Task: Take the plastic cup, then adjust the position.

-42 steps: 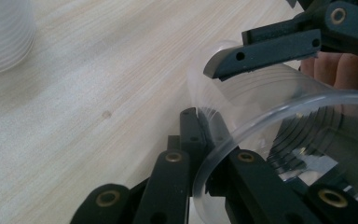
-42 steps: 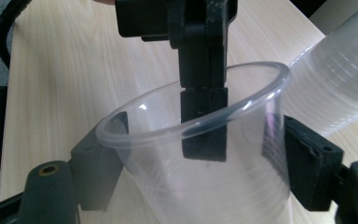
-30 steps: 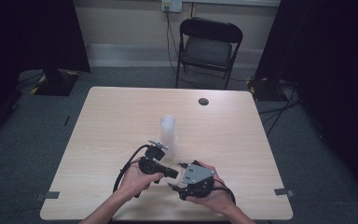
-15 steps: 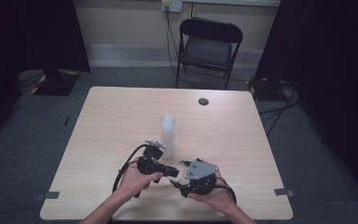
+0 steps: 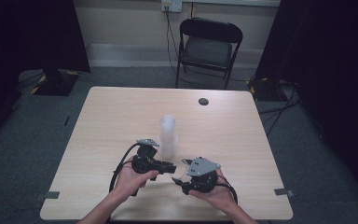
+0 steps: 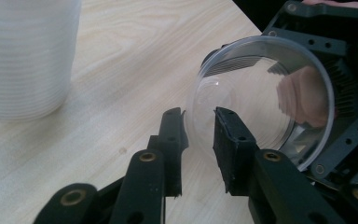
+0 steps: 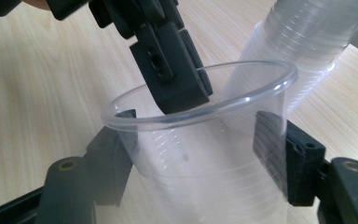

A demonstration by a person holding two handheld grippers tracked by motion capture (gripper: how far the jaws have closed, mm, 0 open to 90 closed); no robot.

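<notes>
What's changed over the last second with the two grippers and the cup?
The left gripper has just been opening, its jaws straddling the rim of the clear plastic cup with a gap showing. The right gripper has drawn slightly toward the person, clamped across the cup. The stack of cups and the table are unchanged.

On the worktop [image 5: 121, 116], the left hand-held gripper [image 5: 167, 166] and the right hand-held gripper [image 5: 179, 179] meet just before the cup stack [image 5: 168, 135].

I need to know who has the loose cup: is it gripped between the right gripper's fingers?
Yes: in the right gripper view the clear cup sits between the right gripper's fingers, one pressed against each side of its wall.
</notes>
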